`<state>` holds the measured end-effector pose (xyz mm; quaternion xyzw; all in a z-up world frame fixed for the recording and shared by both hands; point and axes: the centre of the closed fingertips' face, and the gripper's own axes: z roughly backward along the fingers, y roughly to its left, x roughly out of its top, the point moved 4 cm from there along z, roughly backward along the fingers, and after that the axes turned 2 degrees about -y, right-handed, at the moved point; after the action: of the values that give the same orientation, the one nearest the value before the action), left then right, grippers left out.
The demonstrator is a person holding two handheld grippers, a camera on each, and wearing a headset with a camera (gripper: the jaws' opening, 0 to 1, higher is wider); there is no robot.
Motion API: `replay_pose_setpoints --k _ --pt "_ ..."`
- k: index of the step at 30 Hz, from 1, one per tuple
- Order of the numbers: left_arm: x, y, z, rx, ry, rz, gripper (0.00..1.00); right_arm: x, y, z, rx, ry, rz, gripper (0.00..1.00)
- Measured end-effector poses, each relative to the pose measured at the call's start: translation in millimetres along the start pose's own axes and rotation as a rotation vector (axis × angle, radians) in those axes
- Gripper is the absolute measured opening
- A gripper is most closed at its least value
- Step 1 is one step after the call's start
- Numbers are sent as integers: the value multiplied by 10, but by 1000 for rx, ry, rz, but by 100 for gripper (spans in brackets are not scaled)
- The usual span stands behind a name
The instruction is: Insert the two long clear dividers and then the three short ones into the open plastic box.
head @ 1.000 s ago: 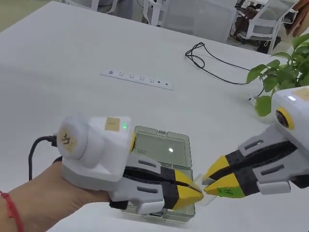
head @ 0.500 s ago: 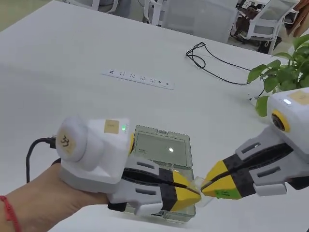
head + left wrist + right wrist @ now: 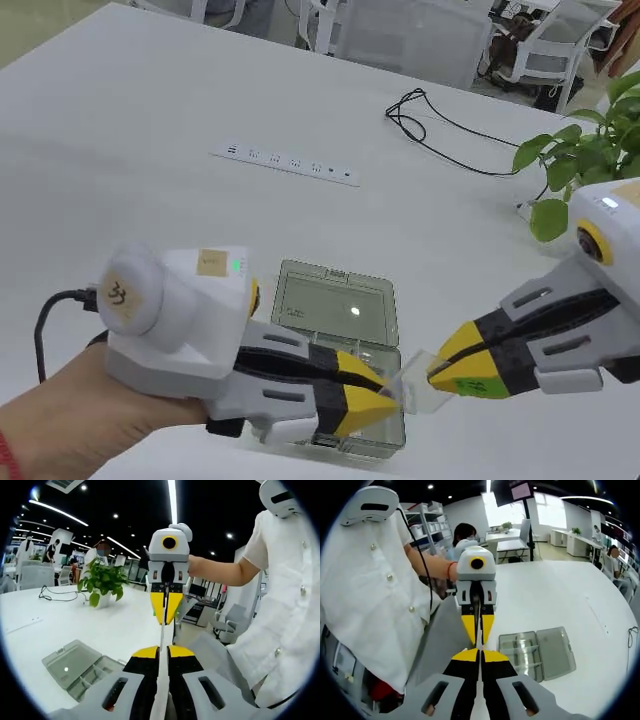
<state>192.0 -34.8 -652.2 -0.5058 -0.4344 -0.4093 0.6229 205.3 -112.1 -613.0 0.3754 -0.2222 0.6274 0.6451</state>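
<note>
**Left gripper** (image 3: 385, 402): jaws closed, pinching the 9 o'clock end of the divider (image 3: 418, 388). A hand (image 3: 75, 420) wraps its body.

**Right gripper** (image 3: 437, 372): jaws closed on the divider's 3 o'clock end. Its tips face the left gripper's, near but apart.

**Divider**: a clear sheet held in the air between both pairs of tips, over the 3 o'clock side of the box (image 3: 335, 300). It is edge-on in both gripper views, a thin line running from jaw to jaw. Long or short cannot be told.

**Box**: open, with the lid laid flat toward 12 o'clock. The base is largely hidden under the left gripper, and its compartments are hard to make out. In the right gripper view it lies close to the table's near edge.

**Table** (image 3: 150, 120): a broad white surface stretches from 9 to 12 o'clock of the box.

**Power strip** (image 3: 288, 163): at 11 o'clock, well apart from the box.

**Cable** (image 3: 440, 125): at 1 o'clock.

**Plant** (image 3: 580, 150): at 2 o'clock, cut off by the frame.
</note>
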Motion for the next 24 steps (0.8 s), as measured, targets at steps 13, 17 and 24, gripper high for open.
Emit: replay_pose_setpoints --k 13,17,24 --pt "-114 182 210 109 35 14 26 -193 -217 32 -79 43 -14 3" --pt "-151 248 292 149 37 19 38 -248 -297 52 -98 57 -19 3" --pt "-244 372 436 212 60 27 55 -333 -377 25 -119 87 -18 3"
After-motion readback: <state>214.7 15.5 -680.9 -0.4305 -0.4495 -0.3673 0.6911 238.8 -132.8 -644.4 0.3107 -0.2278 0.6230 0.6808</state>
